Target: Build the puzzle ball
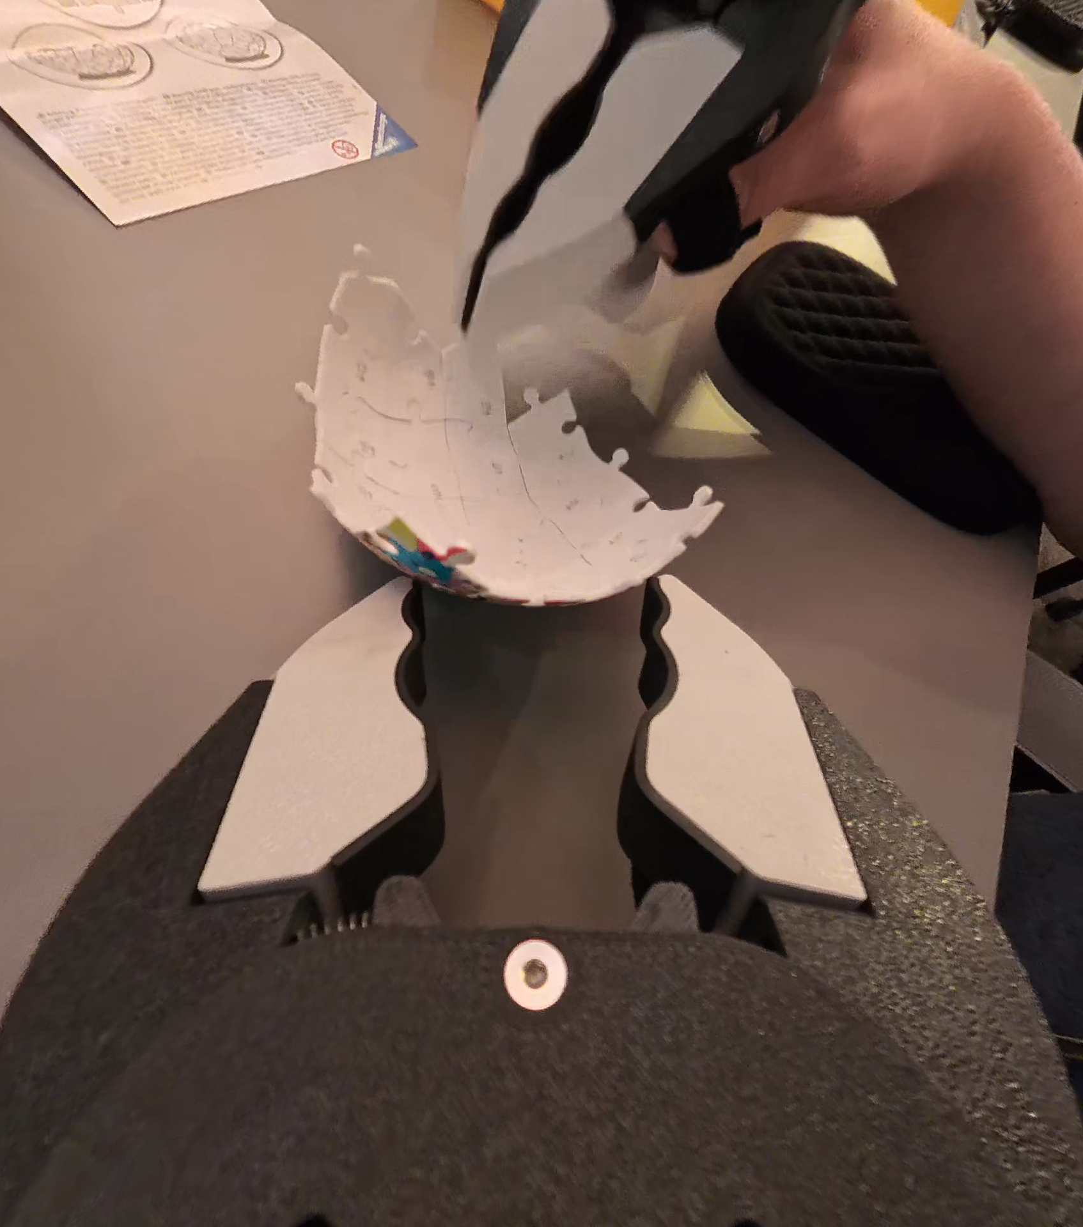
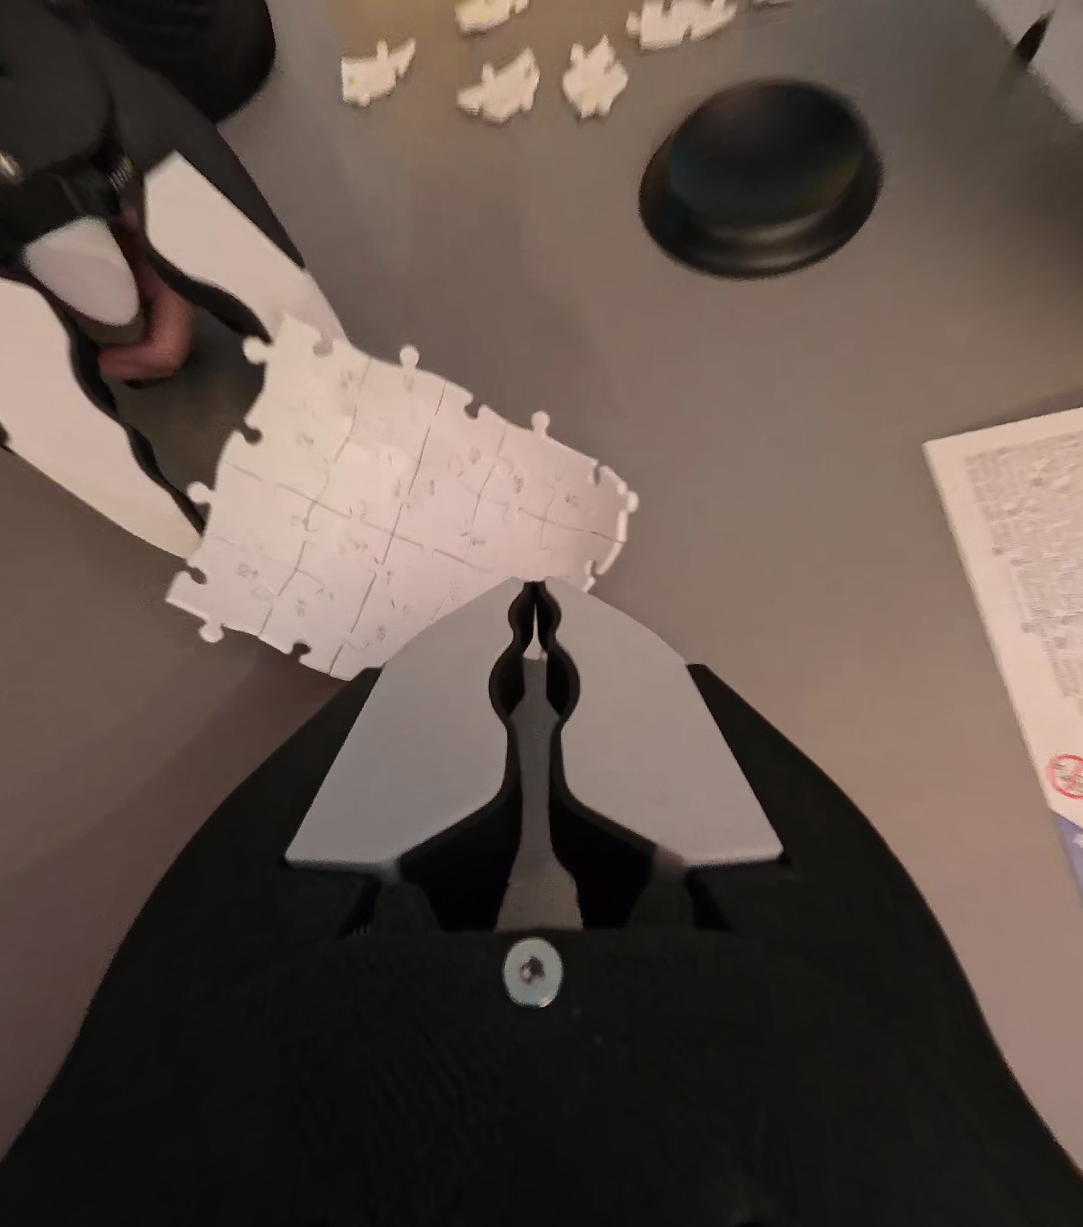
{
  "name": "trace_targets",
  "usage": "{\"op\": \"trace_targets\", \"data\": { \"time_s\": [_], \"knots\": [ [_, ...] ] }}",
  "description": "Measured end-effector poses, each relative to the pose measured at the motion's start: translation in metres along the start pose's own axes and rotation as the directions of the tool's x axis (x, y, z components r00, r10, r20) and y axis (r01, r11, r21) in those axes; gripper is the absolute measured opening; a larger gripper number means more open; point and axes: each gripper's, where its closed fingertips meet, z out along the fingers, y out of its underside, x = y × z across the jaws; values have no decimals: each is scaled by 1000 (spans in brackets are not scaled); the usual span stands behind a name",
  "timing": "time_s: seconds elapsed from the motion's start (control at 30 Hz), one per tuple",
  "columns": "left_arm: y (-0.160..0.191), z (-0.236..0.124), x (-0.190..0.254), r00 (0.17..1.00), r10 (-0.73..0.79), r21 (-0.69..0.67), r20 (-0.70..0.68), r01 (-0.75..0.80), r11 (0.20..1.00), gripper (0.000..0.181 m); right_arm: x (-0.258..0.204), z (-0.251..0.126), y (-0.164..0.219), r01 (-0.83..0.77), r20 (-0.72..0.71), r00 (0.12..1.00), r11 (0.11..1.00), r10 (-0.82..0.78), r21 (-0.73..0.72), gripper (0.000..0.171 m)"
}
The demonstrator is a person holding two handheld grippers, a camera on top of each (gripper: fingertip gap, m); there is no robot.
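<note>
The part-built puzzle ball point(image 1: 459, 458) is a curved white shell of joined pieces, with a colourful outer face showing at its lower rim. It also shows in the right wrist view point(image 2: 406, 504). My left gripper point(image 1: 532, 587) is open, with its fingertips on either side of the shell's near bottom edge. My right gripper point(image 2: 533, 587) is shut on the shell's rim. In the left wrist view it point(image 1: 467, 319) comes down from above onto the far rim. The left gripper also shows in the right wrist view point(image 2: 253, 425), at the shell's left edge.
A folded instruction sheet point(image 1: 180, 99) lies on the grey table; it also shows at the right in the right wrist view point(image 2: 1057, 631). Several loose white pieces point(image 2: 499, 86) lie at the far side. A black round table insert point(image 2: 758, 179) and a black chair armrest point(image 1: 858, 372) are nearby. Across from one pair of fingers to the other is roughly 9 cm.
</note>
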Motion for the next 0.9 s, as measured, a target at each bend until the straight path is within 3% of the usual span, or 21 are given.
{"op": "trace_targets", "data": {
  "time_s": [0.13, 0.27, 0.47, 0.67, 0.9],
  "knots": [
    [11, -5, 1, 1000, 1, -36, 23, -1, 999, 62, 14, -29, -20, -69, -35, 996, 978, 78, 196, 9],
    [23, -10, 5, 999, -25, -76, 21, 26, 997, 61, 14, -38, -22, -226, 98, 974, 933, 206, 280, 8],
    [32, -22, 12, 999, -40, -68, 20, 41, 997, 60, 13, -18, 1, -180, 13, 984, 972, 180, 153, 14],
    [37, -31, 16, 999, -49, -50, 20, 50, 998, 60, -3, -4, 18, -163, 32, 986, 986, 162, 26, 15],
    [35, -28, 23, 1000, -21, -36, 21, 22, 999, 60, -14, 2, 24, -120, 11, 993, 993, 120, -8, 15]
  ]
}}
